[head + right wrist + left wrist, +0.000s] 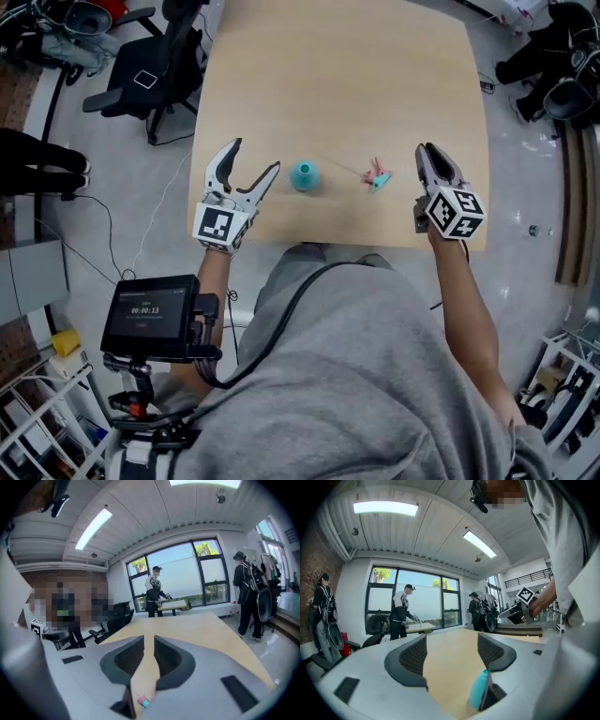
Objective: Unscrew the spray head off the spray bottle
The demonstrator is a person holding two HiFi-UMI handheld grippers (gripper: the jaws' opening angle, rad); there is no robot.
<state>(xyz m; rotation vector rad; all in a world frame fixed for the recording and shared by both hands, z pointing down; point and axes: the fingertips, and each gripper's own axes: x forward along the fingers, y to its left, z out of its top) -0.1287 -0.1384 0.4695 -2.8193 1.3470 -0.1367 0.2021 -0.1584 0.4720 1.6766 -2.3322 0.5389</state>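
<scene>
Some of the spray bottle (pixel 478 689) hides behind the left claw (pixel 451 640).

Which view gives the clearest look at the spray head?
The head view: the spray head lies whole on the table, apart from the teal bottle. The right gripper view catches only a pink and teal scrap at its bottom edge. The left gripper view shows none of it.

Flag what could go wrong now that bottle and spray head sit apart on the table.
The bottle stands headless right beside the open left gripper; a sideways nudge could tip it and perhaps spill. The spray head lies loose near the right gripper; a careless sweep might knock it away.
</scene>
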